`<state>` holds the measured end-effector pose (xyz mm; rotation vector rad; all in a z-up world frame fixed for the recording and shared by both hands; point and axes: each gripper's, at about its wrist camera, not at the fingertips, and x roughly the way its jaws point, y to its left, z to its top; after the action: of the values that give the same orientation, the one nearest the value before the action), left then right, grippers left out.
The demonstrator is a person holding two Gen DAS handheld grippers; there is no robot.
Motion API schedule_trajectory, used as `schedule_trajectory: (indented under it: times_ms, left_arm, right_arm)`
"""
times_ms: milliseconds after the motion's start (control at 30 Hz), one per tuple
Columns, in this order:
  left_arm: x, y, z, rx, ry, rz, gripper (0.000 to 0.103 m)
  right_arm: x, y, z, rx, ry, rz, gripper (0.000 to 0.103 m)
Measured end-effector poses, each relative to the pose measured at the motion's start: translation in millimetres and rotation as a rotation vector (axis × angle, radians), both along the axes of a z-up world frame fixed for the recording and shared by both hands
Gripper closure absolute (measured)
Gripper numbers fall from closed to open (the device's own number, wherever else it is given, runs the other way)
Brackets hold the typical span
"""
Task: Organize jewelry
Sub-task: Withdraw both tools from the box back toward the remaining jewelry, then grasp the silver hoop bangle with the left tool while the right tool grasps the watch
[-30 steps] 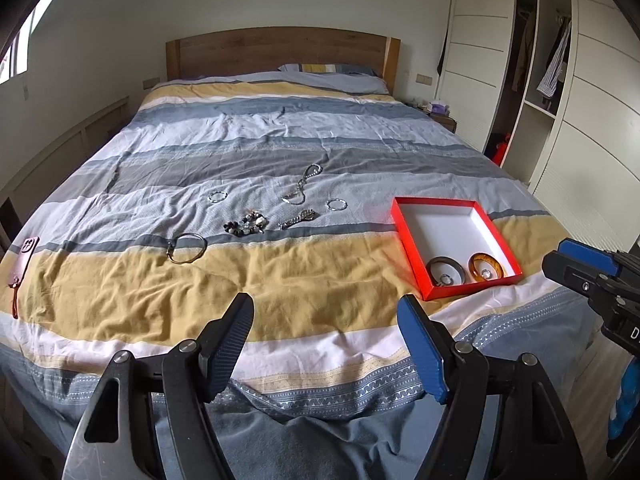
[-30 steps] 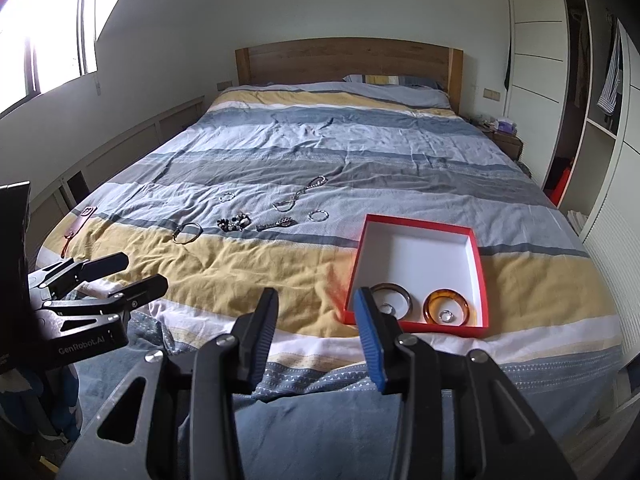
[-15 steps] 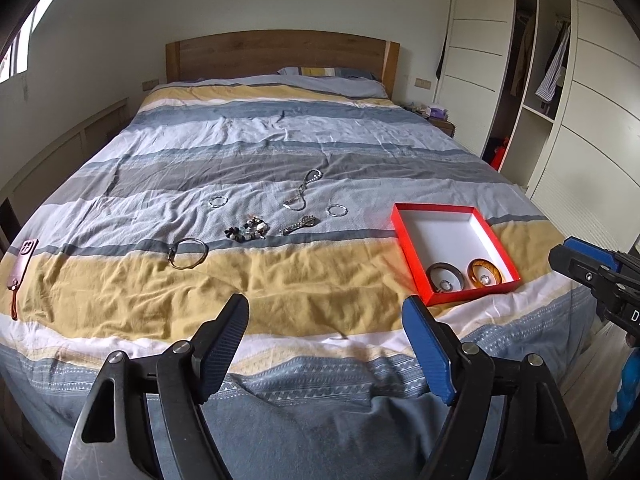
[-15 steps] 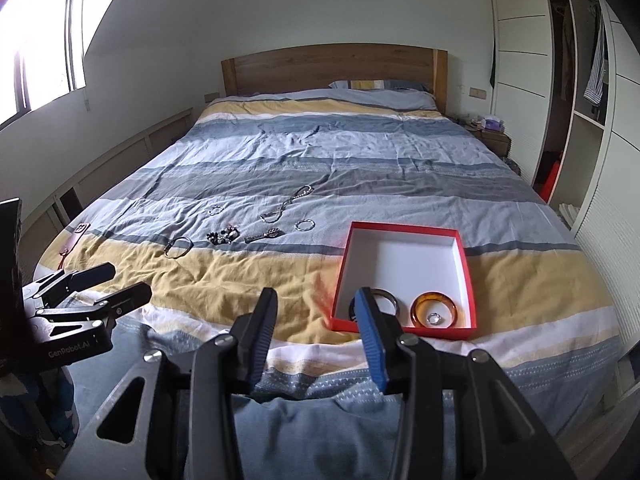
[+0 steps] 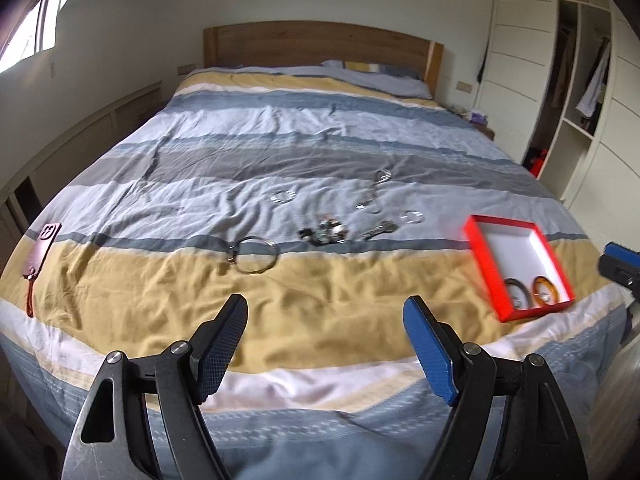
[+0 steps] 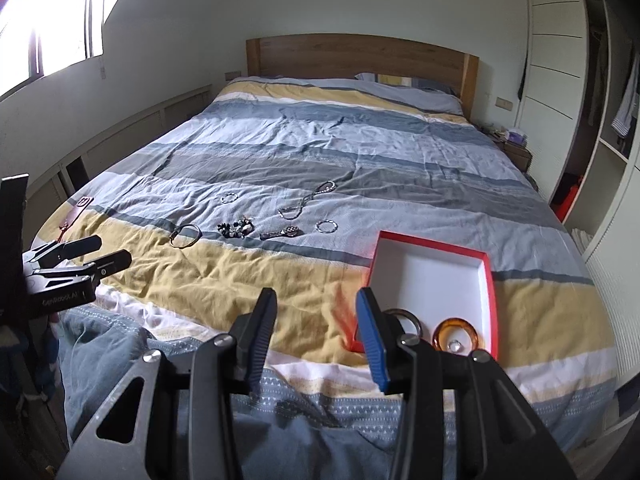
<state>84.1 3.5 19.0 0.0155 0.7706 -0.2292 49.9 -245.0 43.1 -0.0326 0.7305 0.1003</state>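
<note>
Loose jewelry lies mid-bed: a wire bangle (image 5: 255,255) (image 6: 185,235), a dark bead cluster (image 5: 323,231) (image 6: 237,228), a chain (image 5: 374,194) (image 6: 307,200), a small charm piece (image 5: 379,229), and two small rings (image 5: 282,196) (image 5: 412,216). A red box (image 5: 482,255) (image 6: 491,280) with a white inside holds a dark bangle (image 5: 516,289) and an amber bangle (image 6: 457,336). My left gripper (image 5: 324,328) is open and empty above the bed's foot. My right gripper (image 6: 316,320) is open and empty, just left of the box's near corner.
The striped duvet (image 5: 320,152) covers the whole bed. A reddish phone case with a strap (image 5: 42,248) lies at the bed's left edge. A wooden headboard (image 6: 360,56) stands at the back, with a white wardrobe (image 6: 560,80) to the right.
Both grippers have swung and moved in toward the bed. The jewelry sits nearer the middle of the left view, and the box is closer in the right view. Nothing was picked up.
</note>
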Motion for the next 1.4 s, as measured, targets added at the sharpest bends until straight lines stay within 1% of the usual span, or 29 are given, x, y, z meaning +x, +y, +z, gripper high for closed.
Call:
schedule_trajectory:
  times_ms: [100, 133, 300, 467, 633, 767, 933, 1100, 1267, 1400]
  left_arm:
    - [22, 26, -15, 0.002, 0.036, 0.039, 0.024]
    - [29, 37, -21, -0.002, 0.052, 0.055, 0.024]
    - [61, 68, -53, -0.003, 0.132, 0.117, 0.025]
    - [92, 76, -79, -0.017, 0.192, 0.151, 0.031]
    - [124, 75, -99, -0.040, 0.229, 0.179, 0.038]
    - [144, 71, -112, -0.047, 0.241, 0.202, 0.044]
    - [167, 72, -128, -0.067, 0.258, 0.236, 0.046]
    - [187, 75, -140, -0.080, 0.256, 0.266, 0.047]
    - [199, 68, -158, -0.041, 0.234, 0.277, 0.047]
    - [200, 64, -162, -0.012, 0.212, 0.280, 0.047]
  right_arm:
    - [30, 5, -10, 0.003, 0.035, 0.026, 0.064]
    - [44, 9, -18, 0.005, 0.056, 0.040, 0.064]
    - [91, 26, -50, 0.029, 0.133, 0.088, 0.064]
    - [128, 37, -83, 0.058, 0.196, 0.121, 0.064]
    - [153, 41, -105, 0.079, 0.225, 0.136, 0.064]
    - [169, 32, -116, 0.117, 0.229, 0.113, 0.064]
    - [192, 22, -130, 0.160, 0.255, 0.081, 0.064]
    - [218, 25, -146, 0.196, 0.280, 0.071, 0.064]
    - [245, 35, -164, 0.240, 0.304, 0.058, 0.064]
    - [265, 36, -178, 0.292, 0.325, 0.031, 0.064]
